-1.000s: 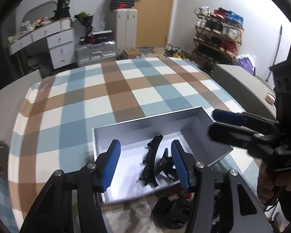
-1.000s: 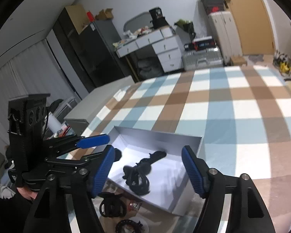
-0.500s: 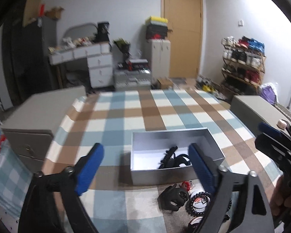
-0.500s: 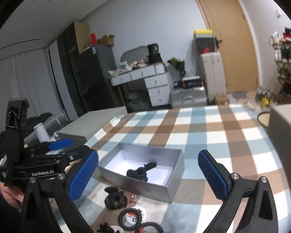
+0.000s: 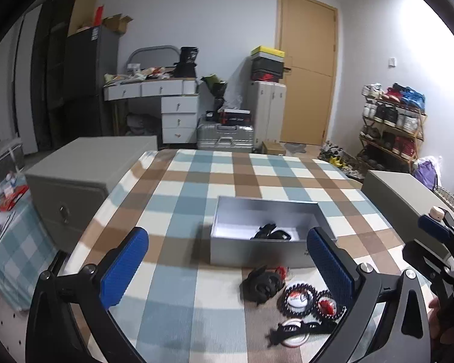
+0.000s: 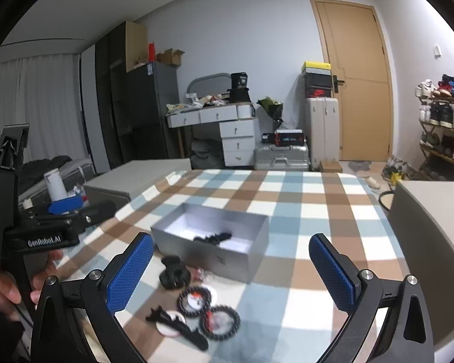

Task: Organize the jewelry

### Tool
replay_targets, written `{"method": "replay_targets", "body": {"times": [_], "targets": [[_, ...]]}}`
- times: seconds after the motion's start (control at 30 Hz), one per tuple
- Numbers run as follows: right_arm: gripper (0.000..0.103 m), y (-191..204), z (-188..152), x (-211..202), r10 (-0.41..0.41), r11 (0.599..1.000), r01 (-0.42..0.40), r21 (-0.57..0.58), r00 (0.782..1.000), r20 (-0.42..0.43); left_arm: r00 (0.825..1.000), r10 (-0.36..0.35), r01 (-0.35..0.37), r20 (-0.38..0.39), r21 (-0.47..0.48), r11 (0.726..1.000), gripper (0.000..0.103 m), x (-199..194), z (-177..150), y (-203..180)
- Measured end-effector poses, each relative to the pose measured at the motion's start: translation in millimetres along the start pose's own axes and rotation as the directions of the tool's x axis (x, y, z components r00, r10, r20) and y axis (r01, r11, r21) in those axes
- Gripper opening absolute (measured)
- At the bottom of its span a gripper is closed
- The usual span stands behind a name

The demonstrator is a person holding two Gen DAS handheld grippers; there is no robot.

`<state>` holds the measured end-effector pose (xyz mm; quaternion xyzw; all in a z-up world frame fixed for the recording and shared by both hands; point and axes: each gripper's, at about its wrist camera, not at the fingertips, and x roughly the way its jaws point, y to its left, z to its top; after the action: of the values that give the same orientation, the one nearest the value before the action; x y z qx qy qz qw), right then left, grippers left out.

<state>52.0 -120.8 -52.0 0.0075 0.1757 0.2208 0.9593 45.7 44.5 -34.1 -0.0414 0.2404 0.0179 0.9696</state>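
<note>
A silver box [image 5: 258, 252] [image 6: 242, 264] sits on the checked tablecloth with black jewelry pieces [image 5: 271, 233] [image 6: 215, 238] inside. In front of it lie a black clip [image 5: 261, 284] [image 6: 172, 273], two black beaded bracelets on round cards [image 5: 298, 298] [image 6: 195, 298] [image 6: 219, 320], and a black piece on a white disc [image 5: 293, 331] [image 6: 169, 325]. My left gripper [image 5: 227, 267] is open and empty, held above and short of the box. My right gripper [image 6: 231, 270] is open and empty, raised over the loose pieces.
Grey cabinets stand at the table's left [image 5: 84, 163] and right [image 5: 408, 193] [image 6: 432, 242]. Behind are a white desk with drawers [image 5: 166, 103], suitcases [image 5: 227, 136], a wooden door [image 5: 305, 69] and a shoe rack [image 5: 393, 121].
Both grippers have pulled back and up from the box, and both jaws have opened wider. The black pieces stay in the box.
</note>
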Motion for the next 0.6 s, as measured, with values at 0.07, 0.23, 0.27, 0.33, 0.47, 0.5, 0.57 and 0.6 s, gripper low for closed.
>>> {"method": "replay_targets", "body": {"times": [0.07, 0.23, 0.27, 0.33, 0.47, 0.5, 0.57, 0.6], "targets": [[0.103, -1, -6, -1, 0.005, 1.000, -0.005, -0.003, 1.000, -0.026, 1.000, 0.007, -0.007, -0.010, -0.013, 1.000, 0.102, -4, -7, 1], [0.103, 0, -21, 0, 0.004, 1.000, -0.006, -0.020, 0.996, -0.091, 0.998, 0.021, -0.023, -0.055, -0.043, 0.999, 0.102, -6, -23, 7], [0.103, 1, -26, 2, 0.003, 0.999, -0.006, -0.031, 0.994, -0.110, 0.998, 0.019, -0.021, -0.063, -0.041, 0.999, 0.102, -8, -25, 7], [0.103, 2, -34, 5, 0.001, 0.999, -0.007, -0.040, 0.991, -0.137, 0.998, 0.049, -0.050, -0.042, -0.036, 0.998, 0.102, -13, -27, 10], [0.103, 3, -52, 13, 0.026, 0.999, -0.033, -0.028, 0.976, -0.214, 0.997, 0.053, -0.054, -0.052, -0.029, 0.998, 0.102, -14, -32, 18], [0.102, 2, -57, 15, 0.033, 0.999, -0.039, -0.023, 0.973, -0.229, 0.997, 0.048, -0.051, -0.067, -0.039, 0.998, 0.102, -13, -34, 21], [0.102, 1, -63, 20, 0.041, 0.999, -0.045, -0.013, 0.967, -0.251, 0.995, 0.036, -0.041, -0.097, -0.055, 0.998, 0.102, -9, -39, 24], [0.102, 1, -66, 23, 0.048, 0.999, -0.050, -0.002, 0.964, -0.261, 0.993, 0.029, -0.036, -0.114, -0.060, 0.998, 0.102, -7, -42, 24]]}}
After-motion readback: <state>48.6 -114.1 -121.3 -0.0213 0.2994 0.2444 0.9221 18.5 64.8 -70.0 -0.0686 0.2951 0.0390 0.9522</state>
